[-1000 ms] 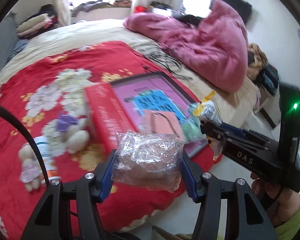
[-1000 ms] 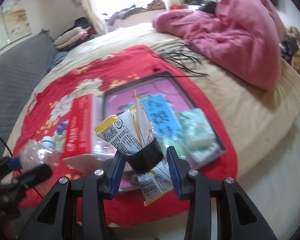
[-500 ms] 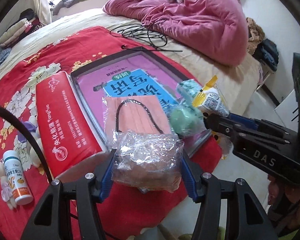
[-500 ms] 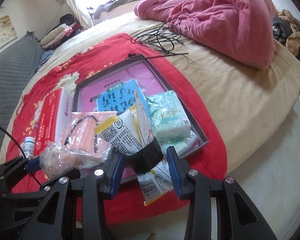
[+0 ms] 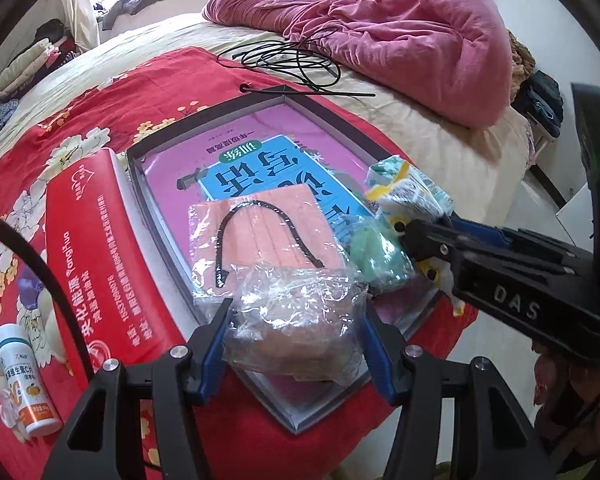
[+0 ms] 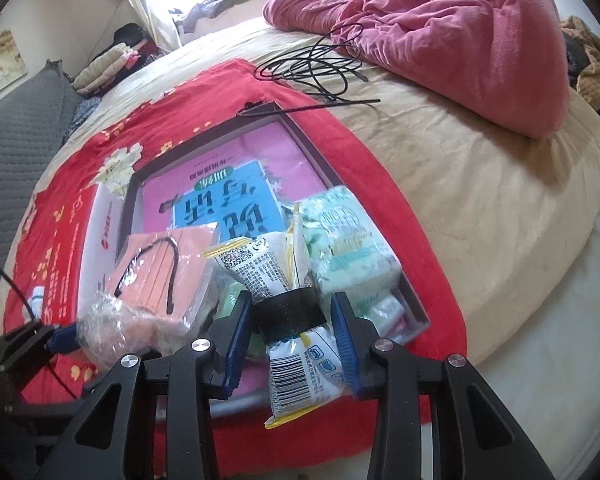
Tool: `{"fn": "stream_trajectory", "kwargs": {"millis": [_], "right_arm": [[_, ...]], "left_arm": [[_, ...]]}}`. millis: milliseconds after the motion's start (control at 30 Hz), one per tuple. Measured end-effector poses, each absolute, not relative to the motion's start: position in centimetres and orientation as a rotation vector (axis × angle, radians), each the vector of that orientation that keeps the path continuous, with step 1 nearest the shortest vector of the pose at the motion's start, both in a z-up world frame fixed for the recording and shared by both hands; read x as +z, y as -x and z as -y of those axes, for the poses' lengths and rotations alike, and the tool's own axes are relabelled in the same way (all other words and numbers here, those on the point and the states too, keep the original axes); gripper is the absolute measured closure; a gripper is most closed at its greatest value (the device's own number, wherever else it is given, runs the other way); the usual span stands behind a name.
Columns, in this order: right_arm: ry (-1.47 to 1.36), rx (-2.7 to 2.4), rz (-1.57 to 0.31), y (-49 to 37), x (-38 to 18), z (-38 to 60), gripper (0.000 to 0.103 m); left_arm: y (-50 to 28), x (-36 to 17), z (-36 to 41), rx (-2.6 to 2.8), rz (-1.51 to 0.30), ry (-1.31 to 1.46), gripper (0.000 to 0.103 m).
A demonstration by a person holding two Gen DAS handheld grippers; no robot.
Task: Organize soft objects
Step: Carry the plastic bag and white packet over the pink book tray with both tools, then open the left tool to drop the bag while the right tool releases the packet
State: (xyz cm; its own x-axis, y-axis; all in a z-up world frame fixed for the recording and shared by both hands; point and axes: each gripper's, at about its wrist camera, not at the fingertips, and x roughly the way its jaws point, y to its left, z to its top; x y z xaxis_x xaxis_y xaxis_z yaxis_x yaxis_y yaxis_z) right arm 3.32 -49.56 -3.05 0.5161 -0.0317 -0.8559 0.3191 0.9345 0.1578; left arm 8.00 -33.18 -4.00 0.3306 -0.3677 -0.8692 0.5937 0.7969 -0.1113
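Note:
My left gripper [image 5: 294, 320] is shut on a clear plastic bag with a brown soft thing [image 5: 296, 320], held over the near corner of a shallow grey-rimmed tray [image 5: 292, 416]. My right gripper [image 6: 288, 322] is shut on a yellow-and-white packet [image 6: 284, 288] bound with black tape, over the tray's near edge [image 6: 414, 300]. In the tray lie a pink pack of face masks [image 5: 260, 236], green tissue packs [image 6: 348, 248] and a pink-and-blue book [image 5: 256, 168]. The right gripper also shows in the left wrist view [image 5: 412, 236].
A red tissue box [image 5: 96, 248] lies left of the tray on the red flowered blanket [image 5: 28, 184]. A small pill bottle [image 5: 24, 380] and a plush toy [image 5: 32, 296] are further left. Black cables [image 5: 296, 60] and a pink duvet [image 5: 400, 28] lie behind.
Both grippers have moved forward and closer over the tray with their loads still held. The tray and its contents now fill more of both views.

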Motion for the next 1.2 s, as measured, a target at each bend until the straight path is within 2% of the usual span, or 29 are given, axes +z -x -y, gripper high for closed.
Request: {"fn": "stream_trajectory", "kwargs": {"millis": [467,733,833,1200], "right_arm": [[-0.247,-0.189,-1.001,-6.7,-3.9,49.1,0.063],[-0.240,-0.166,-0.972,-6.0,-3.8,49.3,0.062],[-0.237,-0.169,-0.953,-5.7,-3.5,49.3,0.058],[-0.237,-0.181,-0.914,-4.2,-1.6,50.0,0.057]], "left_arm": [[-9.2,-4.3,33.4,-0.639,-1.062,-0.224,0.044],[-9.4,-4.4,33.6,-0.639,-1.063,-0.223,0.044],[-9.3,-4.5,33.6,-0.636,-1.063,-0.220,0.044],[-9.6,-4.5,33.8,-0.629,-1.076,-0.213,0.044]]}}
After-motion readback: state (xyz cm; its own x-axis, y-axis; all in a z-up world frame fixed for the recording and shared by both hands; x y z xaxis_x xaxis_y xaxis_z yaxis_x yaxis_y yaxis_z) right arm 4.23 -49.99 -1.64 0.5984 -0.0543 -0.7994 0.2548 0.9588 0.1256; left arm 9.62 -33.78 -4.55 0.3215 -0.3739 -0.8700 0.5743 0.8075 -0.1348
